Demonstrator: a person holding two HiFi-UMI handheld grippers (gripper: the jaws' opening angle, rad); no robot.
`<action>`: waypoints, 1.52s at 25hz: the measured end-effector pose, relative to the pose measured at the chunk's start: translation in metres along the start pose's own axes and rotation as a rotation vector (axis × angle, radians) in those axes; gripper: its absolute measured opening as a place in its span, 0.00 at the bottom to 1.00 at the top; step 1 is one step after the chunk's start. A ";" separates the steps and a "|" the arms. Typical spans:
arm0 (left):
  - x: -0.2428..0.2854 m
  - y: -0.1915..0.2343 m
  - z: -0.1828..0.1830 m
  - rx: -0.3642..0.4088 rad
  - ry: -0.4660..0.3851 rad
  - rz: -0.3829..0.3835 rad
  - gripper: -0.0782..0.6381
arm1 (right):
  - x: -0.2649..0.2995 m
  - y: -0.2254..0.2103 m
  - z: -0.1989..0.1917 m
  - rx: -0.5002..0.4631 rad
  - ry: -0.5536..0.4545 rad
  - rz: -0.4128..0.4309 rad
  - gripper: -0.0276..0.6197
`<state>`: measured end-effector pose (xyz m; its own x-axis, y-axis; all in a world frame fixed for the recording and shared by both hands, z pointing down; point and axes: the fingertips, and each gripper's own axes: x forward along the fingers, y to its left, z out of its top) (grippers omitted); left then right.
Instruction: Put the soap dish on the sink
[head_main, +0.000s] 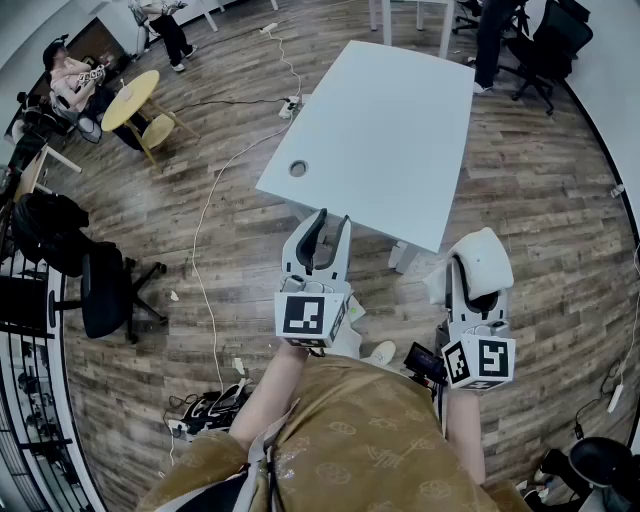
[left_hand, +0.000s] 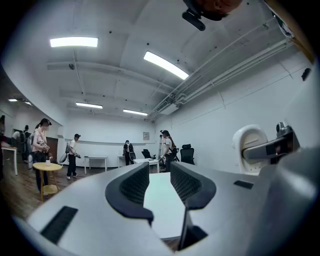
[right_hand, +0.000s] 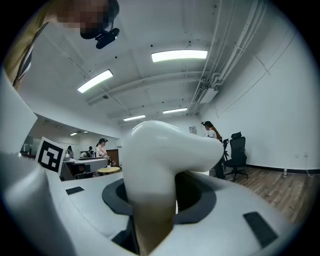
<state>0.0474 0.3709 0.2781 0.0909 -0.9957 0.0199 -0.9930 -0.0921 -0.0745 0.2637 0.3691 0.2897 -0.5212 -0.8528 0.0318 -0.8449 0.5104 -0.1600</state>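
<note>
My right gripper (head_main: 478, 278) is shut on a white soap dish (head_main: 486, 257), held level in front of the person, just right of the white table's near corner. In the right gripper view the soap dish (right_hand: 167, 152) stands edge-on between the dark pads and fills the middle, hiding the gap of my right gripper (right_hand: 159, 197). My left gripper (head_main: 322, 238) is open and level over the table's near edge, with nothing between its fingers. The left gripper view shows my left gripper (left_hand: 160, 184) with a clear gap and the soap dish (left_hand: 249, 141) off to the right. No sink is in view.
A white table (head_main: 390, 110) with a round cable hole stands ahead on the wood floor. A black office chair (head_main: 100, 290) is at the left, a yellow round table (head_main: 130, 100) farther back. Cables (head_main: 205, 260) run across the floor. People stand at the far side.
</note>
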 end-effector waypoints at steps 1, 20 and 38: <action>0.002 0.002 -0.001 -0.002 0.003 0.001 0.30 | 0.004 0.000 -0.001 0.005 0.004 0.000 0.29; 0.089 0.111 -0.019 -0.037 0.007 -0.020 0.30 | 0.130 0.017 0.002 -0.081 0.036 -0.066 0.29; 0.173 0.166 -0.031 -0.026 0.034 -0.047 0.30 | 0.227 0.021 -0.006 -0.088 0.068 -0.050 0.29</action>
<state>-0.1036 0.1836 0.2999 0.1352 -0.9892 0.0570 -0.9893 -0.1379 -0.0471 0.1275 0.1871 0.2996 -0.4826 -0.8696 0.1045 -0.8758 0.4777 -0.0694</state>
